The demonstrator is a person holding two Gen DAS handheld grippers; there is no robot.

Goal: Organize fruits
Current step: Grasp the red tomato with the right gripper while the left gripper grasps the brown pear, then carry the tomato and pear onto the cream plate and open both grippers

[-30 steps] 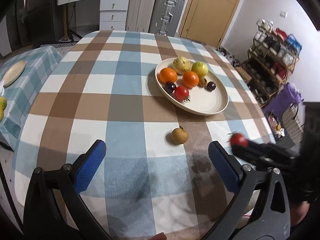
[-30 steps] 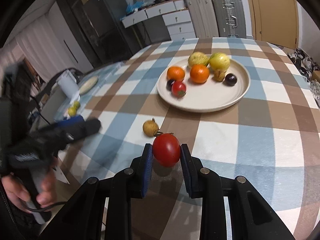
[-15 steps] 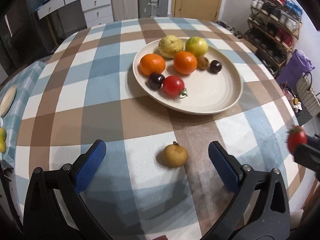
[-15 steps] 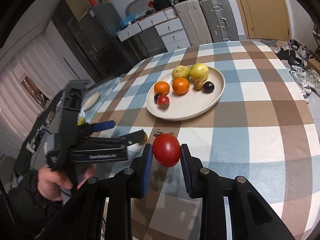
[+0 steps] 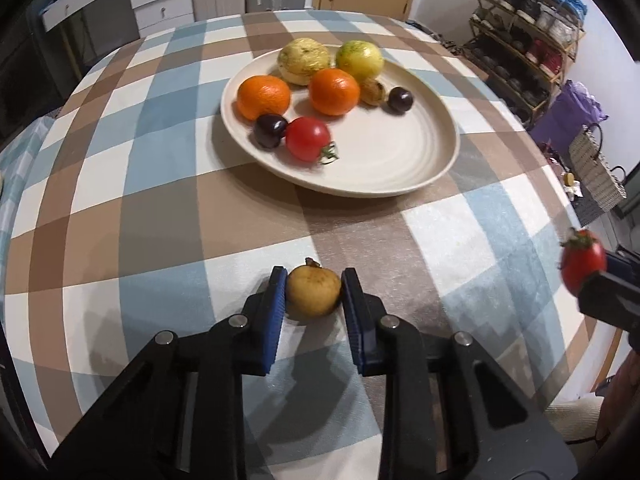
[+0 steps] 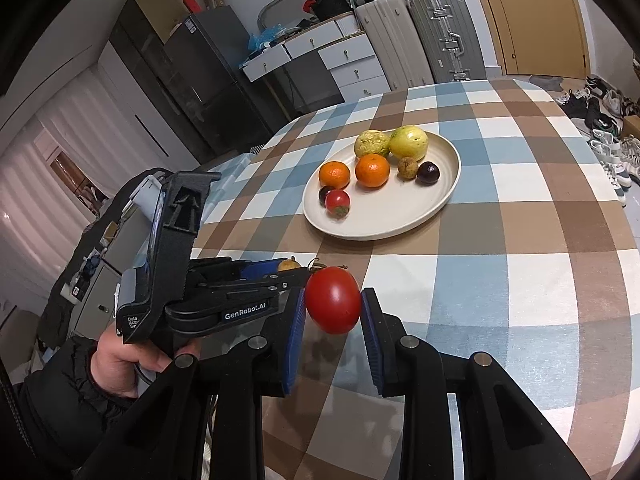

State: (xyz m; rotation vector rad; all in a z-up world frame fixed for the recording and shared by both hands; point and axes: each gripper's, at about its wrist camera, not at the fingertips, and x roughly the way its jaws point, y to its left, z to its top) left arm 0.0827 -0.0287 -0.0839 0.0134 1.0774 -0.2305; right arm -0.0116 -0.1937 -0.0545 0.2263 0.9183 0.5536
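Note:
A cream plate (image 5: 400,160) on the checked tablecloth holds two oranges, two yellow-green fruits, two dark plums, a small brown fruit and a red tomato (image 5: 308,139). My left gripper (image 5: 313,292) is shut on a small brown fruit (image 5: 314,291) that rests on the cloth, near the table's front edge. My right gripper (image 6: 333,307) is shut on a second red tomato (image 6: 333,305) and holds it above the table. That tomato also shows in the left wrist view (image 5: 582,262) at the far right. The plate shows in the right wrist view (image 6: 400,216) too.
The round table (image 5: 120,200) drops off close behind both grippers. Suitcases (image 6: 416,36) and a drawer unit (image 6: 352,64) stand beyond the far edge. A shoe rack (image 5: 520,28) and a woven basket (image 5: 596,168) stand off the right side.
My left gripper has moved forward and closed its jaws on the small brown fruit. My right gripper has kept hold of the tomato and drawn back a little from the plate.

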